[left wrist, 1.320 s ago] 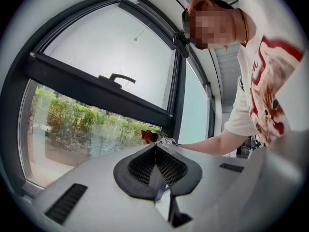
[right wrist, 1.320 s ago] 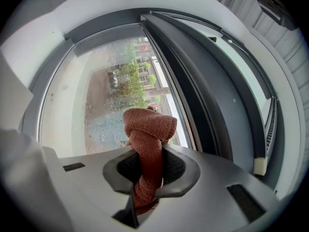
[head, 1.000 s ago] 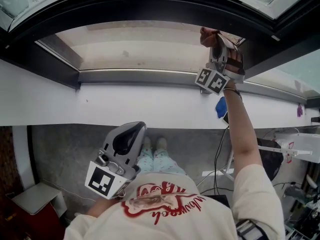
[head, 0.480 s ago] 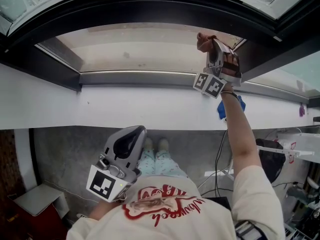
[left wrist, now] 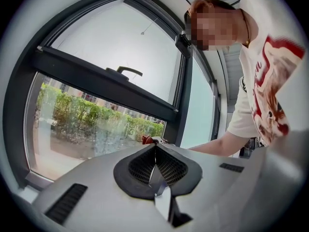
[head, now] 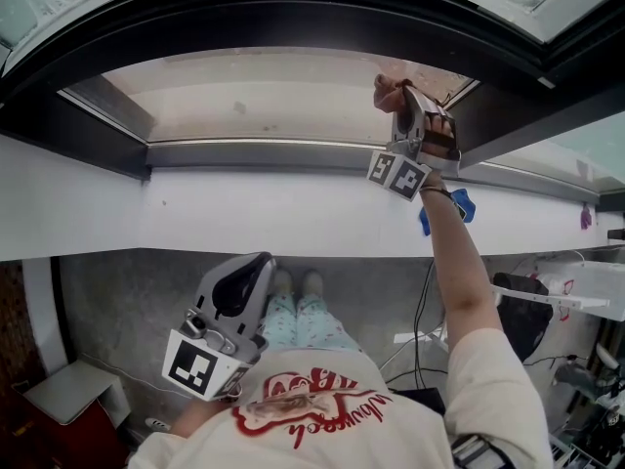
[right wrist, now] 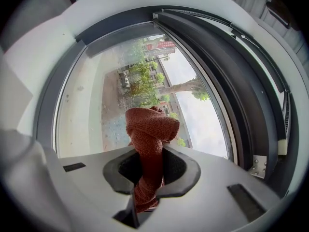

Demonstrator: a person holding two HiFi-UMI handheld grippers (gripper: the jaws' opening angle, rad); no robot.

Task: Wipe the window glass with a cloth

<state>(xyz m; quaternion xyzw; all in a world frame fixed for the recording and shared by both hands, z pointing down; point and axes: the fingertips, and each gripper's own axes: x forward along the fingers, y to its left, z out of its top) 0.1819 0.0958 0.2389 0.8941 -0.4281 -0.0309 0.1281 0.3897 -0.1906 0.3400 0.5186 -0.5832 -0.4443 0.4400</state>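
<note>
Cloth [right wrist: 150, 129], a rust-red strip twisted into a knot, is pinched between the fingers of the right gripper [right wrist: 147, 159]. The knot bulges just past the fingertips toward the window glass [right wrist: 91, 95], and a tail hangs back behind them. The bundle is tight, so probably only a small patch would meet the pane. A hard drag could tug the strip out of the pinch, and pressing too deep could bring the hard fingertips onto the glass. The dark frame [right wrist: 241, 81] runs close to the right of the fingers, so a sideways stroke may snag the knot there. Whether fabric touches glass is not clear in the right gripper view. The head view adds that the knot sits up against the pane's far right corner, and that the left gripper [left wrist: 155, 167] hangs low by the person's chest, well apart from the window. Only the left gripper view shows its fingers pressed together on nothing.
</note>
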